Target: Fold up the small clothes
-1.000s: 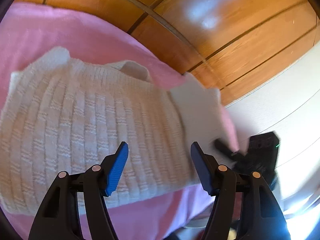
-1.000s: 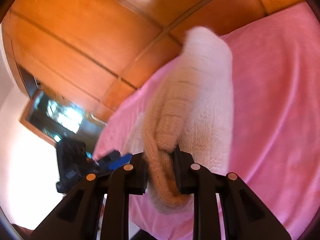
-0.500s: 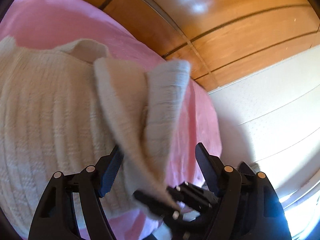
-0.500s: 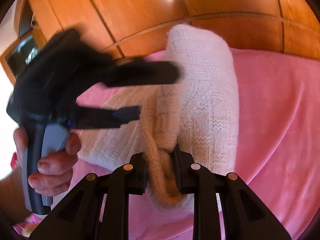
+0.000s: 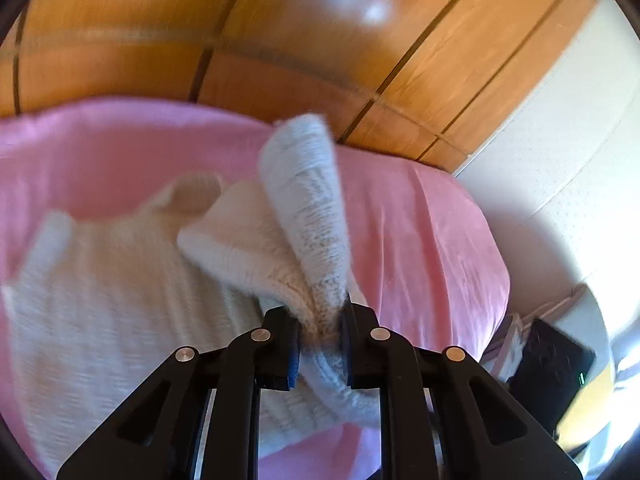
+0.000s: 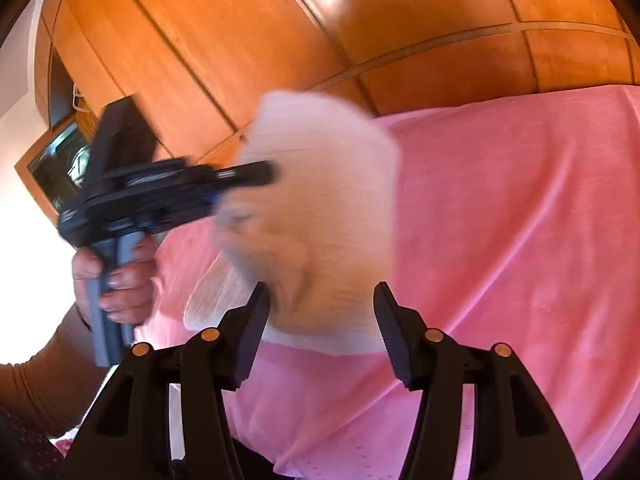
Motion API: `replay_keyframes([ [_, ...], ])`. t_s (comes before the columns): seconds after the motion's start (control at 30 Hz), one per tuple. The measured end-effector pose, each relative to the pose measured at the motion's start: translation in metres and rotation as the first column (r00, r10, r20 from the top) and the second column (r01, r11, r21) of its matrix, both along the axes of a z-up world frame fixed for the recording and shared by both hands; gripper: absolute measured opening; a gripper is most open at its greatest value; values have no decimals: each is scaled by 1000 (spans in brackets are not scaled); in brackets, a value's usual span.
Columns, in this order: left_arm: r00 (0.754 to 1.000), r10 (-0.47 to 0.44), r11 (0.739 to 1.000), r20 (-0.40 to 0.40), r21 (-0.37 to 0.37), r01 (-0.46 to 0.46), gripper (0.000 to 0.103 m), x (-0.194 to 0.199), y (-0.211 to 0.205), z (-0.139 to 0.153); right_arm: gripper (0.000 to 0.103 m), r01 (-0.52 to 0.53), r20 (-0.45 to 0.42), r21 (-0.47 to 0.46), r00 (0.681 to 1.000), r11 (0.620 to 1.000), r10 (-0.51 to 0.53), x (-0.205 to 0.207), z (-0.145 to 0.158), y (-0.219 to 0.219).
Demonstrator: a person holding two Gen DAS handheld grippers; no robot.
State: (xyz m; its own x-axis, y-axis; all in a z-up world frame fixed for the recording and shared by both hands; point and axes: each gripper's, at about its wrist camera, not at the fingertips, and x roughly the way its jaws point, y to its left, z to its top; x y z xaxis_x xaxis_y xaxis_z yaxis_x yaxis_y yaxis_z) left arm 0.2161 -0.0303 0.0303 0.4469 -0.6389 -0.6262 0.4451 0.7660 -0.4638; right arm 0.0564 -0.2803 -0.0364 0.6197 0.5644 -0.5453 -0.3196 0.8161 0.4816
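Over on the left: left gripper (image 5: 320,340) pinched tight on a bunched edge of the cream knit sweater (image 5: 120,300), pads clamped either side of the fabric. Lifted flap (image 5: 308,216) standing up from the jaws, rest of the garment spread flat on the pink bedcover (image 5: 420,240), trailing away to the left of the tongs. Long axis of the raised fold running straight ahead from the fingers, toward the wooden wardrobe (image 5: 280,40).

Across to the right: right gripper (image 6: 322,332) spread wide, pinching nothing, sweater just beyond its tips and blurred. Left one plainly in charge of the cloth, so likely the carrier for the next fold, across the body lying leftward.
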Motion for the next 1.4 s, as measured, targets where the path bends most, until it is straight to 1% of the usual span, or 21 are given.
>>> replay_keyframes([
  [0.03,1000,4,1000,19,12,-5,15,-3,10,5,50,9,0,-5,1000,1000,-9,2,1,1],
  [0.07,999,13,1000,33,20,-13,15,-1,18,12,50,-1,-5,26,1000,1000,1,6,0,3],
  [0.13,998,43,999,53,30,-45,15,0,40,22,50,-24,-32,130,999,991,28,16,-3,9],
  [0.23,993,91,994,72,48,-94,15,-1,72,28,47,-66,-50,92,996,994,70,31,-10,43],
  [0.27,991,108,992,76,56,-112,15,-2,81,27,47,-89,-59,89,994,992,94,33,-10,45],
  [0.37,984,157,982,88,93,-165,15,-7,112,19,47,-172,-70,29,982,985,174,36,-17,88],
  [0.43,976,200,970,81,123,-209,15,-10,132,4,47,-213,-89,-22,974,977,210,34,-25,116],
  [0.5,968,244,954,54,163,-250,15,-10,146,-18,47,-238,-104,-46,967,970,232,35,-31,137],
  [0.57,954,299,935,-2,202,-292,15,-6,165,-50,47,-262,-113,-68,961,963,254,34,-35,155],
  [0.63,943,329,925,-59,223,-309,15,-1,175,-79,47,-282,-120,-95,955,955,271,33,-38,171],
  [0.7,928,362,916,-89,216,-337,18,0,181,-93,48,-298,-118,-143,952,944,283,36,-45,183],
  [0.8,902,419,901,-102,169,-399,29,-5,191,-87,48,-308,-111,-222,950,925,290,29,-39,191],
  [0.87,888,455,885,-65,141,-443,29,-13,197,-72,48,-316,-112,-213,948,924,298,30,-29,186],
  [0.93,878,478,873,-9,116,-474,29,-24,199,-55,48,-294,-80,-179,955,939,284,37,-18,161],
  [1.0,878,474,874,67,81,-479,29,-35,192,-38,50,-237,-40,-161,972,958,233,44,-4,145],
  [1.1,881,452,874,141,127,-469,29,-41,172,-34,51,-146,-14,-171,989,974,146,62,8,136],
  [1.17,894,429,883,130,151,-445,29,-39,158,-43,51,-95,-21,-171,995,981,92,74,5,138],
  [1.23,902,421,880,99,197,-433,29,-31,149,-61,51,-85,-42,-174,996,981,79,91,-2,144],
  [1.3,902,426,859,70,281,-428,29,-23,144,-88,51,-81,-51,-221,996,972,71,100,-14,155],
  [1.37,894,442,846,77,297,-444,29,-22,147,-104,51,-89,-66,-276,995,957,73,109,-28,159],
  [1.4,891,446,843,89,294,-451,29,-23,147,-105,51,-80,-46,-317,997,945,69,111,-33,166],
])
